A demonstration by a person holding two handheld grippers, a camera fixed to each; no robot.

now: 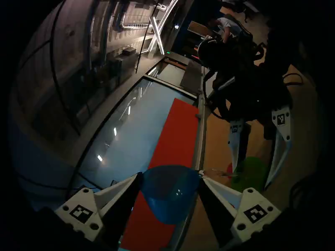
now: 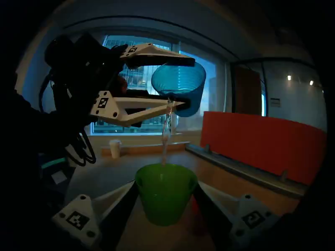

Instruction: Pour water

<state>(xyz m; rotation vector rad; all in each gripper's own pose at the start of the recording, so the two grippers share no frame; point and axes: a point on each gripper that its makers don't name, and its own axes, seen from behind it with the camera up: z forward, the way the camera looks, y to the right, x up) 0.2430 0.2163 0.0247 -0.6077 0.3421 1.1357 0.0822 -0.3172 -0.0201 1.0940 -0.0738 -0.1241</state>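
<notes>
Water (image 2: 166, 136): thin stream from tilted blue cup (image 2: 179, 85) into green cup (image 2: 165, 201).
Left gripper (image 1: 170, 175): fingers clenched on blue cup.
Right gripper (image 2: 166, 186): fingers grasping green cup.

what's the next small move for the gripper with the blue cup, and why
Probably tip the blue cup a touch further, slowly. The left gripper is shut on it above the green cup, which the right gripper grips. A thin stream of water falls into the green cup's mouth, inside the rim. How full that cup is cannot be told.
</notes>
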